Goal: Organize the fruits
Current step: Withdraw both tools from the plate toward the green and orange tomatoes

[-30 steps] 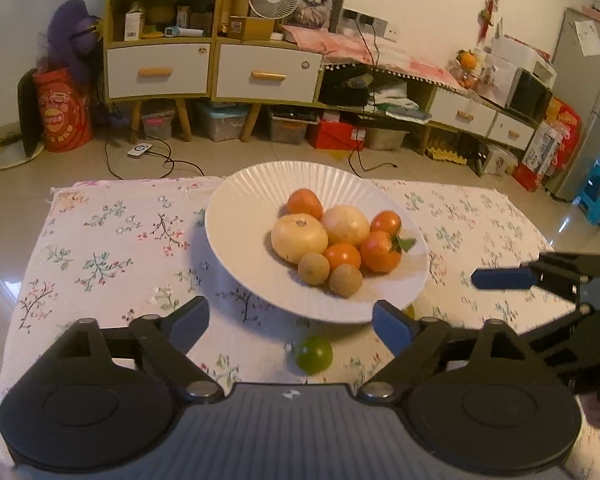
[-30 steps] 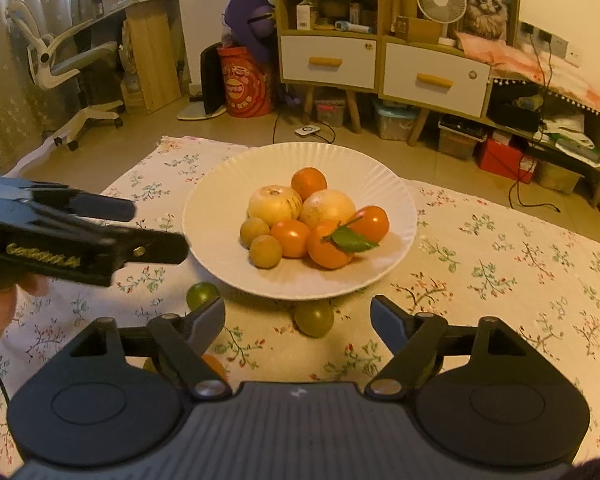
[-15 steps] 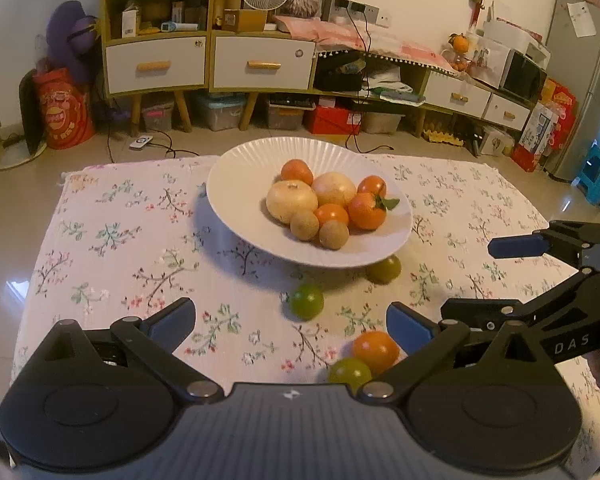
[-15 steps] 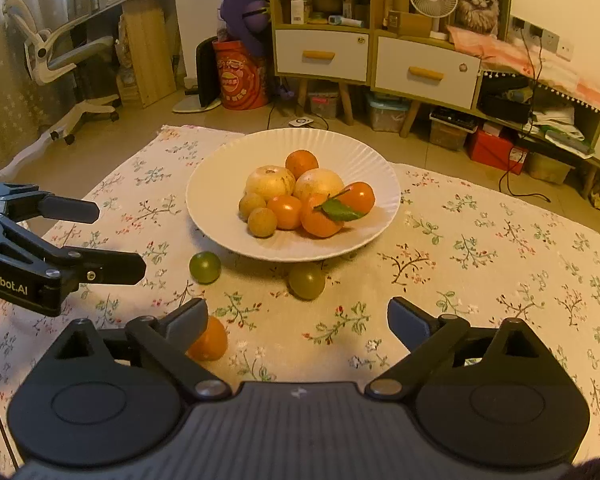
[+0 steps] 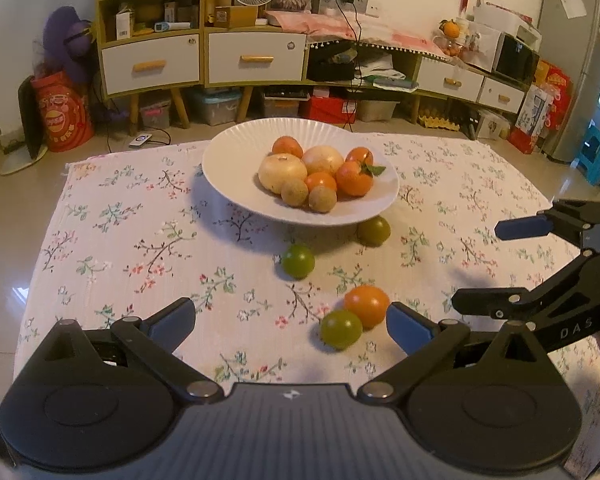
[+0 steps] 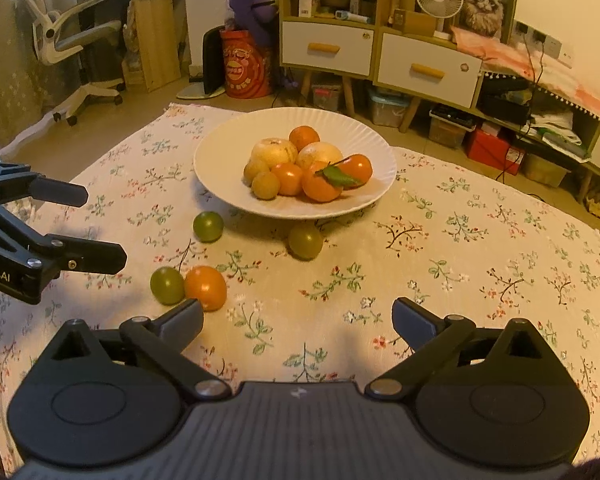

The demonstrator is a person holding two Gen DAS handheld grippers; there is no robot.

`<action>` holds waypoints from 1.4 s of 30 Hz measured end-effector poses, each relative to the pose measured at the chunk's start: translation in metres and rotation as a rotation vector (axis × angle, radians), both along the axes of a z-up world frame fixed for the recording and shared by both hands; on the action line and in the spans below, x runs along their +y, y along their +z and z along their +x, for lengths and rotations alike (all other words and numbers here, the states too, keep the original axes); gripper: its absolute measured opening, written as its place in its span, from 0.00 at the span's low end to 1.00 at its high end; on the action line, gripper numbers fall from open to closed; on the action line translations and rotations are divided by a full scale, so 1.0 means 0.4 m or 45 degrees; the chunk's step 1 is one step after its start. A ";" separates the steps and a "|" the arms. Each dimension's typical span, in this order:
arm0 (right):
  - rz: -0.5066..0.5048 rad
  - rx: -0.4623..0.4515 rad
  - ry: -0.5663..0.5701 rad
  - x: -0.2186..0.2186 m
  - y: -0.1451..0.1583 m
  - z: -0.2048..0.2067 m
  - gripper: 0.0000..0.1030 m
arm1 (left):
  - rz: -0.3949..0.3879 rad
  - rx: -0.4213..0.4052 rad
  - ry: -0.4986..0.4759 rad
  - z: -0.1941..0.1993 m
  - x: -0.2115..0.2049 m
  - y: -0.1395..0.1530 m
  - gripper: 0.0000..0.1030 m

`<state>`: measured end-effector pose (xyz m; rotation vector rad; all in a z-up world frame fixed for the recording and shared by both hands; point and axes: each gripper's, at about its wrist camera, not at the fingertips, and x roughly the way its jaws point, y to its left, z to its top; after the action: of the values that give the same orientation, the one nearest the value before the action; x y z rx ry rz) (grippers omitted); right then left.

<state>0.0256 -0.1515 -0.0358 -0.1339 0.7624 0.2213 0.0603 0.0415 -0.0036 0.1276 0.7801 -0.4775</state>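
Fruit (image 5: 320, 178) is heaped in a white plate (image 5: 236, 168) at the middle of a floral cloth (image 5: 140, 240): two pale round ones, several oranges, one with a green leaf, and two small brownish ones at the near edge; four more pieces lie loose on the cloth in front of the plate; a green one (image 5: 298, 261) sits alone, a duller olive one (image 5: 374, 231) lies just under the plate's near rim, perhaps touching it, though the rim's shadow makes that hard to tell; nearer the cameras an orange (image 5: 367, 305) and a second green fruit (image 5: 341, 329) touch each other. The left gripper (image 5: 290, 324) is over the near cloth with its jaws wide apart, having just been opening, and nothing is between them; its right finger (image 5: 408, 329) stands just beside the orange. The right gripper (image 6: 298, 316) is likewise spread wide, its jaws just having opened further, with only bare cloth between them; its left finger (image 6: 182, 319) is near the orange (image 6: 205, 287). Each gripper shows at the edge of the other's view.
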 end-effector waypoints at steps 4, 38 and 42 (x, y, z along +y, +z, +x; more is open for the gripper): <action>-0.019 -0.002 0.012 0.002 -0.009 -0.011 0.99 | 0.018 -0.012 -0.013 -0.018 0.000 -0.012 0.87; 0.014 0.036 0.044 0.025 -0.081 0.026 0.95 | 0.019 0.007 -0.116 -0.009 -0.032 -0.114 0.66; 0.006 0.045 0.043 0.019 -0.084 0.030 0.95 | 0.011 0.008 -0.129 -0.004 -0.042 -0.114 0.60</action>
<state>0.0374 -0.1439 -0.0695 -0.1384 0.7954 0.2583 0.0589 0.0248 -0.0491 0.1743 0.7841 -0.5707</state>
